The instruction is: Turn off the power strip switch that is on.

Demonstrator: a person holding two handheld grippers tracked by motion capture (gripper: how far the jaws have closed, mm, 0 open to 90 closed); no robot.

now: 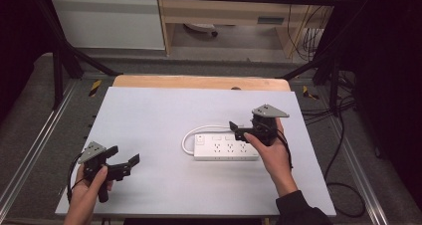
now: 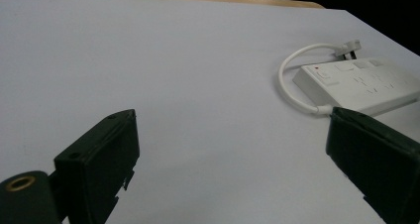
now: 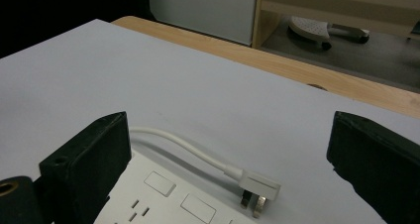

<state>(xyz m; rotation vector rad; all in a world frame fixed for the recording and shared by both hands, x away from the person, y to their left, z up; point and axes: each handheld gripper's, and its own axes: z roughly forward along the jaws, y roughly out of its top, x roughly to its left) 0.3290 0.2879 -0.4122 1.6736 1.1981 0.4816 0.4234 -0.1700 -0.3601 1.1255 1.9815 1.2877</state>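
Plug (image 3: 257, 190) lies on the desk (image 1: 149, 115) beside the power strip (image 1: 226, 149), between the right gripper's (image 1: 238, 129) wide-apart fingers (image 3: 86, 162). Lower squarely over it before closing. Left gripper (image 1: 125, 164) waits, fingers apart.

Table (image 1: 149, 115): covered by a pale sheet, with a wooden edge (image 1: 199, 81) left bare along the far side.
Strip (image 1: 226, 149): white, laid flat on the sheet right of centre, sockets up.
Cord (image 1: 191, 135): white, looped on the sheet off the strip's left end.
Plug (image 3: 257, 187): laid on the sheet just behind the strip.
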